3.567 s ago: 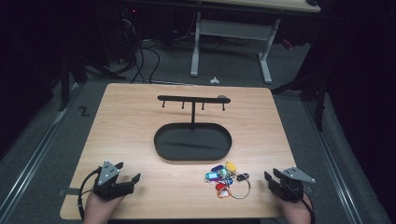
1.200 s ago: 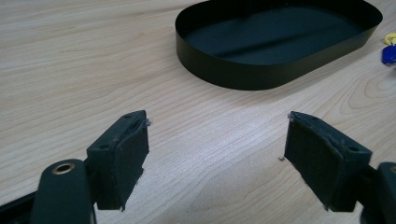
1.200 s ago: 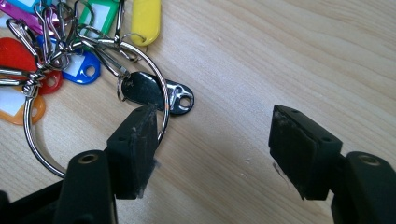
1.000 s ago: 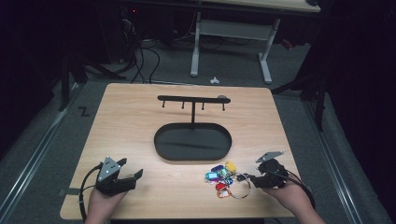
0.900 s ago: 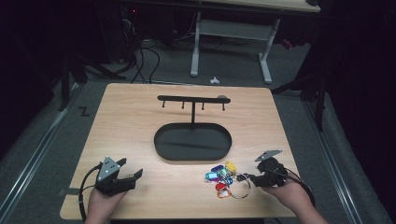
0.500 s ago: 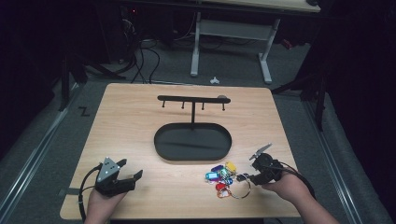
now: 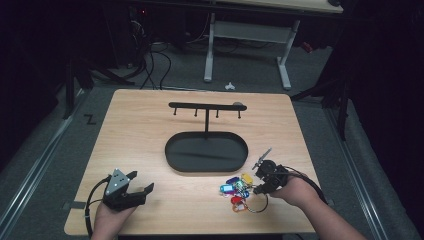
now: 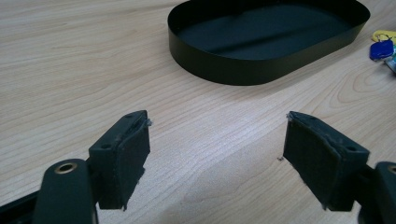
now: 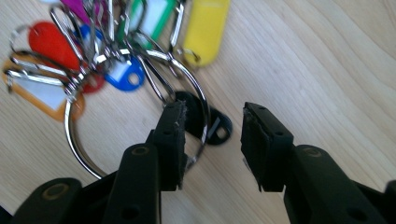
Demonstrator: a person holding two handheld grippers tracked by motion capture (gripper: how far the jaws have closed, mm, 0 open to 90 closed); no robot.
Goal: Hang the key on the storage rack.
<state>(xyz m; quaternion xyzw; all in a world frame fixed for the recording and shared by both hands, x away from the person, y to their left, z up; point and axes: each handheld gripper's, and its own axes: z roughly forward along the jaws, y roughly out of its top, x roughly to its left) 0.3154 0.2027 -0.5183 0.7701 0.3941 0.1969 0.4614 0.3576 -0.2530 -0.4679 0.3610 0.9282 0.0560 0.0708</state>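
Observation:
A bunch of coloured key tags (image 7: 237, 191) on a large metal ring (image 9: 74, 140) lies on the table near the front right. My right gripper (image 7: 259, 186) is right over the ring's edge, jaws partly open, and the ring wire (image 9: 201, 109) and a black tag (image 9: 212, 126) sit between its fingertips (image 9: 173, 140). Yellow (image 9: 205, 28), blue (image 9: 123, 74), red (image 9: 44, 39) and orange tags fan out beyond. My left gripper (image 7: 131, 192) rests at the front left, open wide (image 8: 215, 149) over bare wood.
A black oval tray (image 7: 206, 151) sits mid-table, also ahead of the left gripper (image 8: 266, 70). Behind it stands a black hook rack (image 7: 206, 107) with several pegs. The wooden table (image 7: 140, 130) ends close behind both hands. Desk legs and cables lie on the floor beyond.
My right gripper has moved left and forward from the table's front right corner to the key ring, tilting down over it. The left gripper has stayed put.

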